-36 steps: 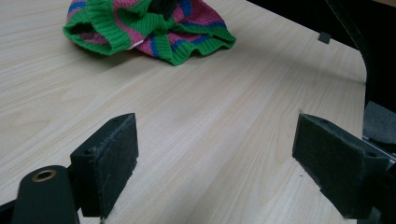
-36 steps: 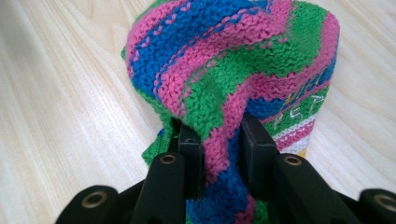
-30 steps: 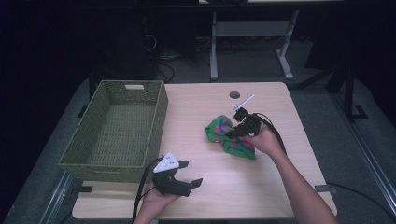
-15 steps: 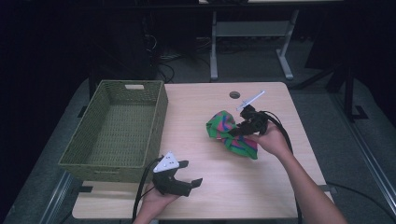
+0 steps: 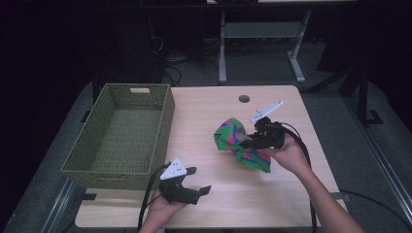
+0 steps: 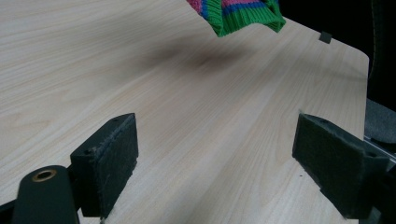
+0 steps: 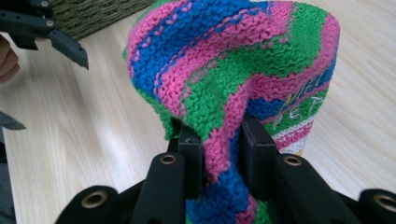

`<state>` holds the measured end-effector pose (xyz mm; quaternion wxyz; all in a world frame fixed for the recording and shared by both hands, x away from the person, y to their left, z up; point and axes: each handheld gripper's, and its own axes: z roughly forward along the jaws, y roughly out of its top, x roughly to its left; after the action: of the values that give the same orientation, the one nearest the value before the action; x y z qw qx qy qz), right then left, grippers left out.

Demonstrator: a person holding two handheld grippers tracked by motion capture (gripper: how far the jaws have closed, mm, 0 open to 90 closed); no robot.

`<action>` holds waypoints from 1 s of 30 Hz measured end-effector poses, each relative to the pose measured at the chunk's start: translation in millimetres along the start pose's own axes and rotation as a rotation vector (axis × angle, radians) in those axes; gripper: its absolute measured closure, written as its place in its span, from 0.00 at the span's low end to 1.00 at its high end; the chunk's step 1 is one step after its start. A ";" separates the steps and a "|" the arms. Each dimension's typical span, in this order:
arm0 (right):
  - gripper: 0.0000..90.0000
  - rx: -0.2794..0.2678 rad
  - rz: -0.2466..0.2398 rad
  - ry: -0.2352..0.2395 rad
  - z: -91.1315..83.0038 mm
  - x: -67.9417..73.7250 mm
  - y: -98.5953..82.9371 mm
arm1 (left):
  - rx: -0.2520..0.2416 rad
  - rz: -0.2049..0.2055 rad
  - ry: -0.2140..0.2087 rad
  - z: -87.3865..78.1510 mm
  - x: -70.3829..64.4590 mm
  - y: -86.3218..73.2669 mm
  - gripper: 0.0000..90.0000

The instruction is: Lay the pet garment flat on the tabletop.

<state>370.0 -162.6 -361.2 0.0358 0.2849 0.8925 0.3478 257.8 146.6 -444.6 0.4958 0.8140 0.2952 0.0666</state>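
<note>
At the right of centre in the high view, the right gripper (image 5: 256,137) had its jaws pinched tight on a fold of the striped knitted cloth (image 5: 236,144), a pink, blue and green piece bunched up over the wooden table (image 5: 204,111). In the right gripper view the two black jaws stood close together at the bottom middle of the frame with a ridge of the knit squeezed between them, and the rest of the cloth (image 7: 233,70) ballooned up above the jaws. Gripping a raised fold rather than a flat edge probably gave the jaws enough thickness to bite on, so the soft cloth would not slip out when lifted. The lower hem of the cloth appeared to hang clear of the tabletop: the left gripper view showed its green ribbed edge (image 6: 243,18) at the top of the frame with a soft shadow on the wood beneath it.

The left gripper (image 5: 187,182) sat at the lower left of centre in the high view, close to the near edge of the table, its jaws spread wide and holding nothing. Its own view confirmed this, with one pad at the lower left and the other at the lower right and bare wood between them. It seemed to be parked out of the way.

The green woven basket (image 5: 121,136) stood empty at the left of the high view, well apart from the cloth, and looked like the likely destination for it.
</note>
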 end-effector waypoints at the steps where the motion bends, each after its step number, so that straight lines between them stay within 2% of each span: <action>1: 0.81 0.000 0.000 0.000 0.0 0.0 0.0 | 0.004 0.002 -0.001 -0.4 -0.2 0.0 0.16; 17: 0.81 -0.015 -0.022 0.018 -4.3 27.8 -21.4 | -0.013 -0.001 -0.010 -1.1 -3.2 0.1 0.16; 25: 0.81 -0.004 -0.028 0.048 4.6 39.4 -28.4 | -0.016 0.004 -0.017 -0.8 -6.2 0.2 0.16; 30: 0.81 0.001 -0.031 0.059 9.0 41.5 -30.4 | -0.024 0.003 -0.013 -2.0 -5.7 0.0 0.16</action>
<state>323.0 -153.2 -381.9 0.0148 0.2606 0.8977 0.3549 252.3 145.1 -442.5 0.5073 0.8089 0.2899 0.0656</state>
